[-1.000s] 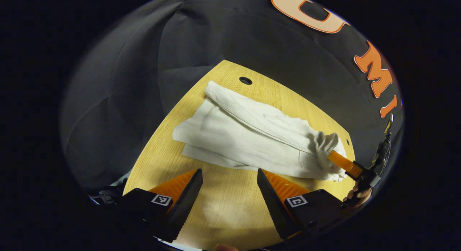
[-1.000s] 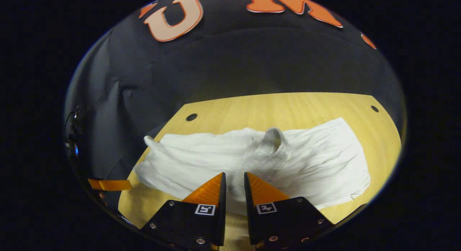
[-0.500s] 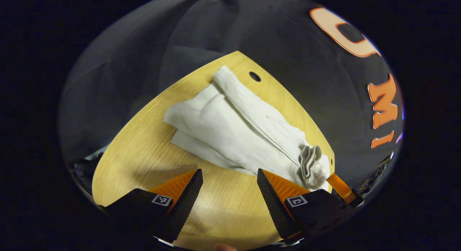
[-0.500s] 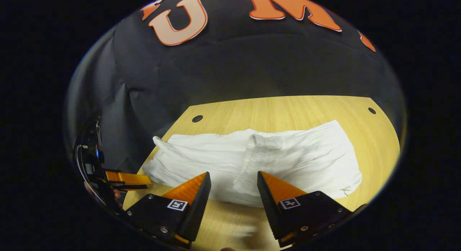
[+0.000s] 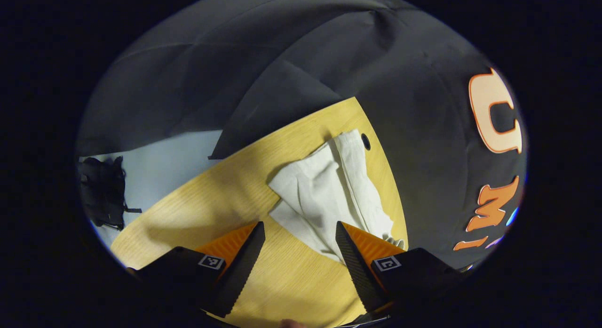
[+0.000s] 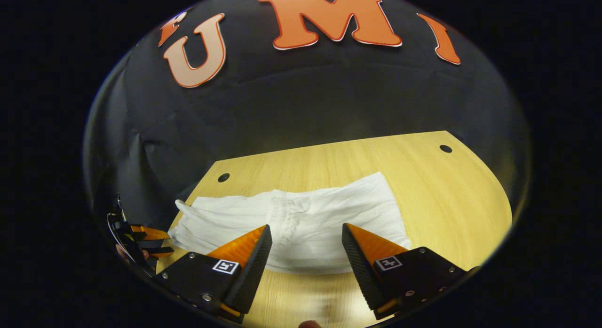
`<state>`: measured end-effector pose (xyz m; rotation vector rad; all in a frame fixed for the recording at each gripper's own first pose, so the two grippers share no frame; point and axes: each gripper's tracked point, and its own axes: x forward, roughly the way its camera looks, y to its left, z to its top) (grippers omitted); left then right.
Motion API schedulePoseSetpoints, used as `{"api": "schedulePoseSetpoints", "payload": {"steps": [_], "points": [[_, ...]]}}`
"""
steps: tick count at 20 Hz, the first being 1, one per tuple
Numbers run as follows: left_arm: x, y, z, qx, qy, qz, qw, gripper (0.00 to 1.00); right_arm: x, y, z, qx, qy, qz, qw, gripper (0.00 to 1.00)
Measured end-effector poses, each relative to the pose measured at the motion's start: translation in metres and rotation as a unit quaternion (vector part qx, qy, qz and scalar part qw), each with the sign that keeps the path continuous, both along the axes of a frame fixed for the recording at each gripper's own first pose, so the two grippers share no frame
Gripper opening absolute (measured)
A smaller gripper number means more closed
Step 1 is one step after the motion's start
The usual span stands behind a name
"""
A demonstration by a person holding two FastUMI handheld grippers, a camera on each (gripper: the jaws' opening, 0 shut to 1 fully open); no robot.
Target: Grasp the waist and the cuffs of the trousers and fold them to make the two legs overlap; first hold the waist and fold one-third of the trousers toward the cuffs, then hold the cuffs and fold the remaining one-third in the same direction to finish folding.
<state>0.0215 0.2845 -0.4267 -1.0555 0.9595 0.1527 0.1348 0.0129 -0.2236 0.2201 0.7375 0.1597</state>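
On the surface: the white, crumpled cloth trousers (image 6: 301, 222) lay folded flat on the pale yellow wood-grain surface (image 6: 423, 196), toward its left half in the right gripper view.
Trousers, detail: a gathered, puckered band showed near the middle of the cloth in the right gripper view; in the left gripper view the trousers (image 5: 329, 191) ran from a spot beside a dark round hole (image 5: 366, 141) in the surface down to your right finger.
Left gripper: your left gripper (image 5: 300, 243) hung over the near edge of the surface with its fingers released and spread wide, nothing between them; the right finger's tip overlapped the near end of the cloth in the picture, though contact could not be told.
Right gripper: your right gripper (image 6: 306, 245) had its fingers released too, apart and holding nothing, with the near edge of the trousers seen between their tips.
Other gripper seen: from the right gripper view, your left gripper (image 6: 146, 238) sat at the far left, just off the surface's corner.
Holes: two more dark holes (image 6: 224, 177) marked the far corners.
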Motion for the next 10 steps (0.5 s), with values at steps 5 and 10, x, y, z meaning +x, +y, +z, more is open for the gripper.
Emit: {"api": "schedulePoseSetpoints", "payload": {"steps": [5, 10], "points": [[0.026, 0.003, -0.001, -0.038, -0.019, 0.014, 0.999, 0.97, 0.0, -0.017, 0.008, 0.012, 0.003, -0.021, 1.0, 0.9], [0.061, -0.02, -0.004, -0.053, -0.046, 0.009, 0.998, 0.93, 0.001, -0.052, 0.019, 0.032, 0.0, -0.068, 0.997, 0.9]]}}
